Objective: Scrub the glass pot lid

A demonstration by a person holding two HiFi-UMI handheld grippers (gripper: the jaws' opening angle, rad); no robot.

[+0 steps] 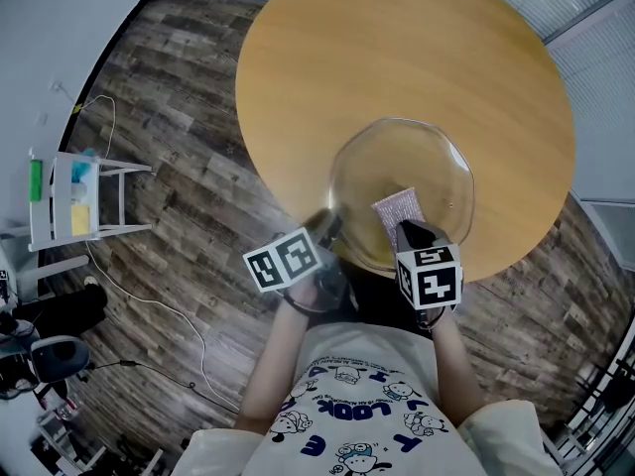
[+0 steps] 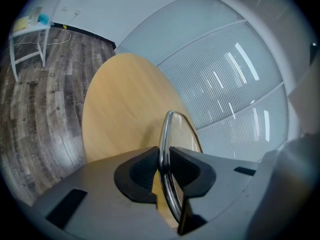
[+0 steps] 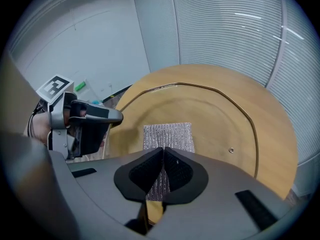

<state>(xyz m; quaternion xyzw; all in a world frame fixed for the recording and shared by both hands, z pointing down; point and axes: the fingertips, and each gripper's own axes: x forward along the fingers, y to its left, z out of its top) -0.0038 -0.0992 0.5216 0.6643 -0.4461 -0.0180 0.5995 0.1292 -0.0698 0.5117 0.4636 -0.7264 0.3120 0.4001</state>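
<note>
Scrubbing looks under way, by my reading. The left gripper [image 2: 164, 171] has its jaws clamped on the metal rim of the round clear glass pot lid [image 1: 437, 167], which it holds tilted over the near edge of the round light wooden table [image 1: 397, 58]. Whether the lid touches the tabletop I cannot tell. The right gripper [image 3: 162, 176] has its jaws pinched together on a silvery grey rectangular scrubbing cloth [image 3: 167, 136], whose free end lies flat on the glass near the lid's middle. No suds or dirt show, so the area already cleaned cannot be judged. The far half and the rim probably remain to be scrubbed.
</note>
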